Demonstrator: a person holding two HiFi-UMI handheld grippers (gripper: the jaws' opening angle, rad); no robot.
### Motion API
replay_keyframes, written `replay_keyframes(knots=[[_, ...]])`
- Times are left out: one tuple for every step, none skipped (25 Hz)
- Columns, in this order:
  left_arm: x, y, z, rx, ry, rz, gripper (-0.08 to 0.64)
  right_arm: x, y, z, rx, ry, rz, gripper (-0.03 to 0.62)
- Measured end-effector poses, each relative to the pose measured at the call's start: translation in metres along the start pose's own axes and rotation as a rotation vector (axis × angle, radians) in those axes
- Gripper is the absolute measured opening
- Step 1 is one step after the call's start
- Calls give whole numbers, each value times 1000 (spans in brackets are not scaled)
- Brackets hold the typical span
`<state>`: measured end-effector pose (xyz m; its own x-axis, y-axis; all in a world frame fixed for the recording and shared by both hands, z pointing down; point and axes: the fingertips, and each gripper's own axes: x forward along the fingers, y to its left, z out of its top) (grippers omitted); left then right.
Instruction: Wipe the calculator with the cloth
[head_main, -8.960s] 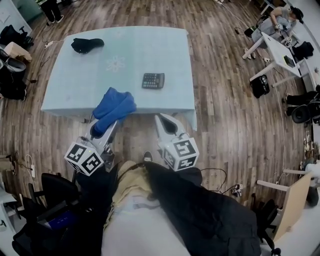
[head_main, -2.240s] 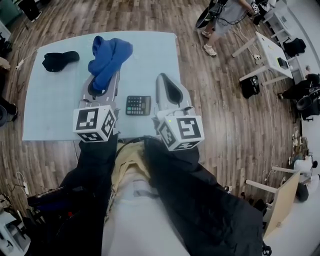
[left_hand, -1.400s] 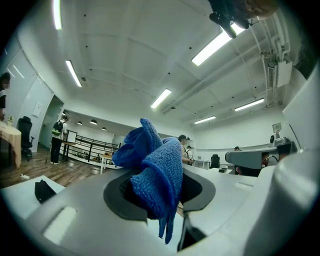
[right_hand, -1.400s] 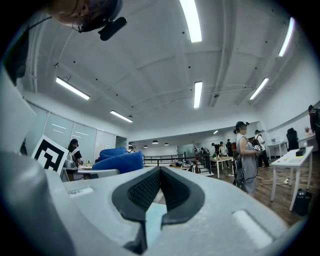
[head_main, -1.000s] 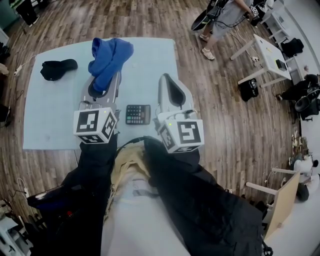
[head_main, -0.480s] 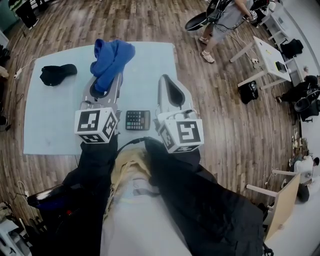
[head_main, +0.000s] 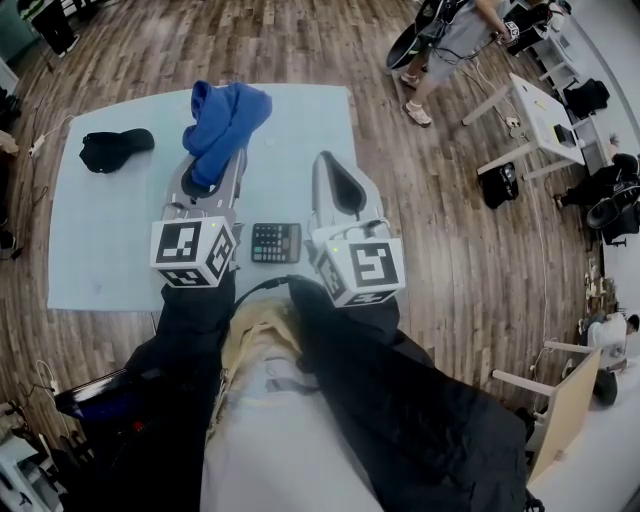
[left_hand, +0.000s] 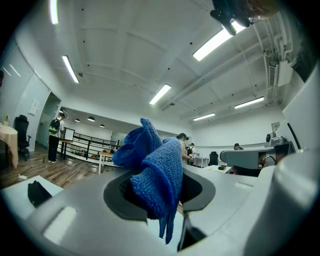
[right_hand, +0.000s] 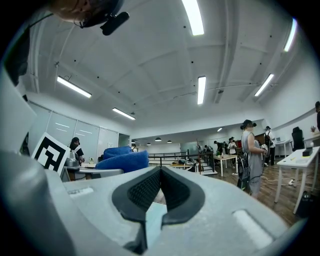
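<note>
1. Left gripper (left_hand: 161, 197) of mine is clamped on the blue cloth (left_hand: 156, 167), held above the table (head_main: 110, 230).
2. Right gripper (right_hand: 159, 170) has its jaws together, with nothing in them.
3. From the head view, the calculator (head_main: 276, 242) lies near the table's front edge, between my two grippers; the cloth is not touching it.
4. I judge the cloth is in hand, while lowering it and wiping are both left.

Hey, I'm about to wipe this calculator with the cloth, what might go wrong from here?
1. The calculator lies loose near the table's front edge, and the right gripper is shut, not steadying it; a wipe toward you may push it off.
2. The cloth is bunched in the left gripper, so it may slip out, or the hard gripper tips may hit the keys.
</note>
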<state>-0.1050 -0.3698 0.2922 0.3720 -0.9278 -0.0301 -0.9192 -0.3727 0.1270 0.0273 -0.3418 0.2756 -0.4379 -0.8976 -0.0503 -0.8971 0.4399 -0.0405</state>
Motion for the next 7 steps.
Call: replay_keyframes(knots=[[0, 0, -1, -1, 3, -1, 140, 0, 0, 0, 0, 1, 1, -5], [1, -1, -2, -2, 6, -2, 140, 0, 0, -1, 1, 3, 2, -5], [2, -1, -4, -3, 9, -2, 140, 1, -1, -1, 3, 5, 0, -5], [3, 0, -5, -5, 12, -3, 140, 2, -2, -2, 6, 8, -3, -5], [4, 0, -7, -6, 15, -3, 140, 2, -3, -3, 8, 12, -8, -5], [5, -1, -9, -7, 17, -4, 140, 3, -4, -5, 9, 15, -11, -5], [6, -1, -11, -9, 20, -4, 140, 3, -6, -6, 10, 19, -13, -5]])
